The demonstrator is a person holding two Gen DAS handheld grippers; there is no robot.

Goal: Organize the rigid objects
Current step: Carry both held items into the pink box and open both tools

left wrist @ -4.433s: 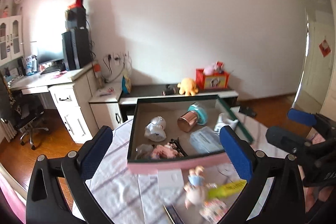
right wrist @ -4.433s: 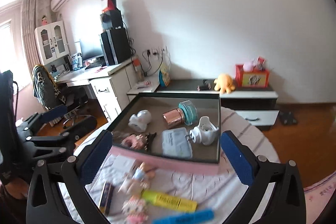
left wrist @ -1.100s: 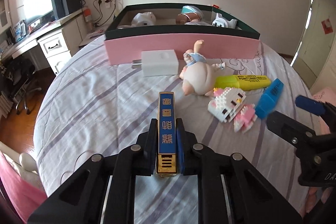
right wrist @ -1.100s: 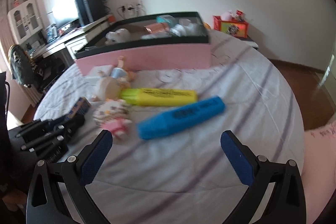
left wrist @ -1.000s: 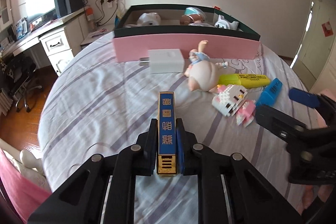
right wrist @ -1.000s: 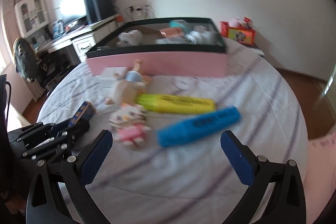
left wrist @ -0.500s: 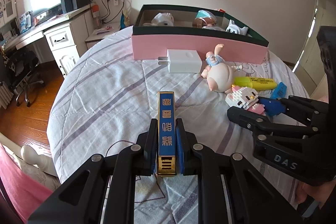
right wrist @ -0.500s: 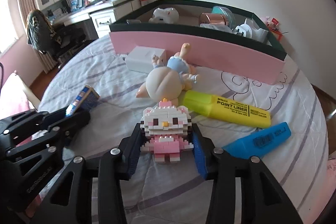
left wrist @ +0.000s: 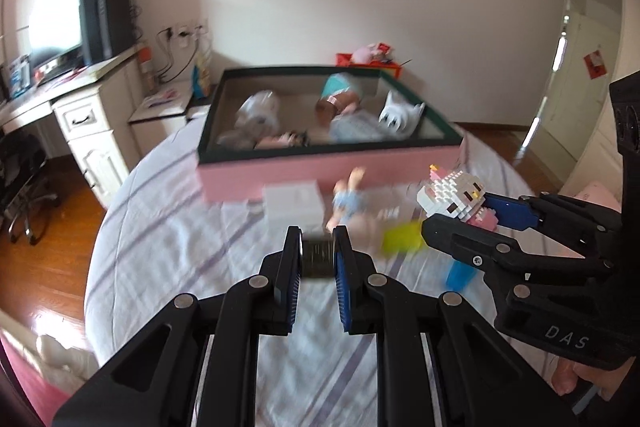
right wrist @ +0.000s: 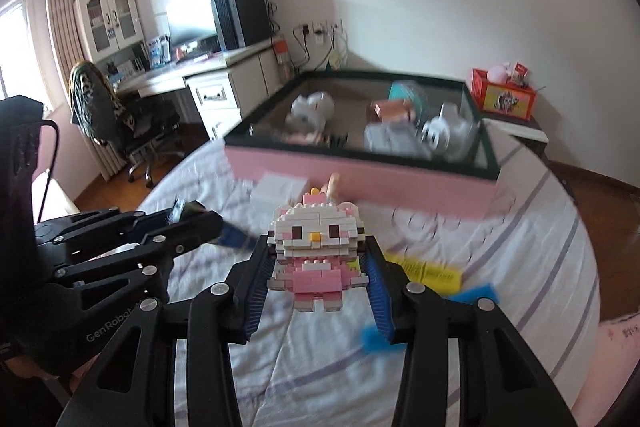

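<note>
Left wrist cam sits low behind its own gripper point(left wrist: 317, 259), looking forward over the bed point(left wrist: 168, 247) at the pink box point(left wrist: 320, 171) by the far wall, with the right gripper point(left wrist: 460, 219) poking in from the right edge; the right wrist cam does the same from further right, angled a bit leftward, so the left gripper point(right wrist: 192, 223) shows at its left side. Both share the pink box point(right wrist: 360, 179), the quilt point(right wrist: 520, 247) and the desk point(right wrist: 208, 75) corner (everything past the fingers is pretty smeared), and each sits very close to its own fingers.

Black claws point(left wrist: 317, 259), blue pads point(right wrist: 378, 297), silver screws
</note>
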